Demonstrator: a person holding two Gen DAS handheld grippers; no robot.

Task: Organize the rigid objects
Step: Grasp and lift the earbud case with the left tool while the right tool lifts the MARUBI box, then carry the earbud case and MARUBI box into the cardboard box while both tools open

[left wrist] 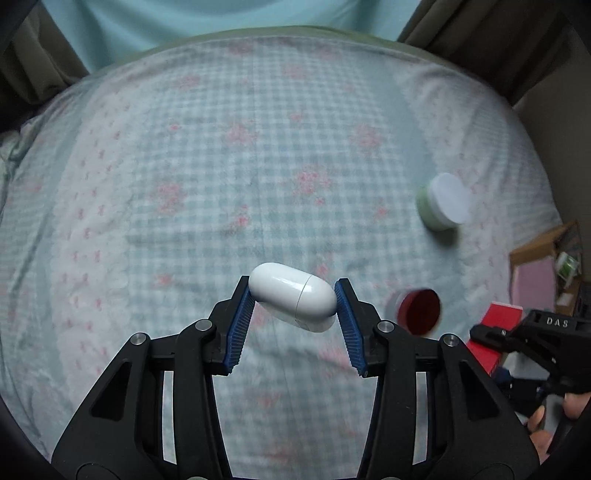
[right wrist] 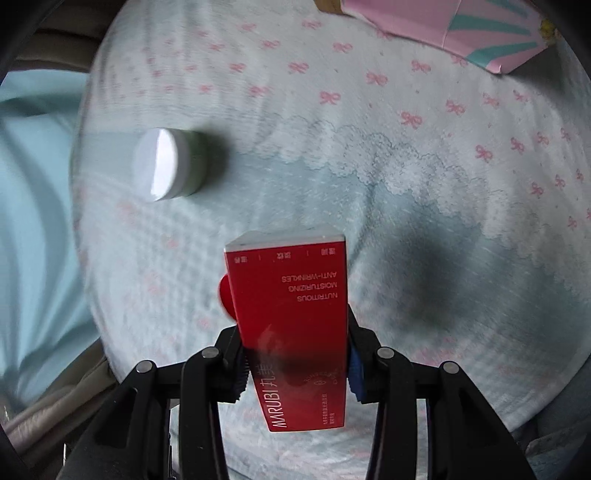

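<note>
**Both grippers loaded, items off the bed**

White capsule case [left wrist: 293,297]: glossy, pill-shaped, seam line near its right end. Sits crosswise between the blue ribbed pads [left wrist: 240,328] of the left gripper [left wrist: 294,301], pinched end to end near the pad tips. Clenched on it, both pads touching. Case is up off the bedsheet [left wrist: 221,166]; the cloth below looks blurred.

Red box [right wrist: 291,325]: tall carton, white end face pointing away from cam, print reads "MARUBI" + "NUTRITIOUS MOISTURIZING ANTI-WRINKLES", upside down in the right wrist view. Right gripper [right wrist: 295,363] is clamped on its long sides, lower-mid section; blue pad [right wrist: 355,369] visible on the right side, left pad mostly hidden behind the box. Box tilted slightly and held above the sheet; dark shadow on the cloth to its right.

Left on the bed:
- green jar [right wrist: 173,164] w/ white lid, lying on its side, lid facing cam. Well apart from both held items; upper right of the case in left wrist view.
- red round lid/jar [left wrist: 417,310], just beside the right finger of the left gripper in left wrist view; in right wrist view only a red edge peeks out from behind the box's left side. Can't tell lid vs jar.

Surroundings: sheet is pale blue check w/ pink bows + lace print. Pink box w/ teal stripes [right wrist: 461,33] at far edge, top right of right wrist view. Person's fingers [left wrist: 543,417] on the right gripper's handle, lower right of left wrist view.
</note>
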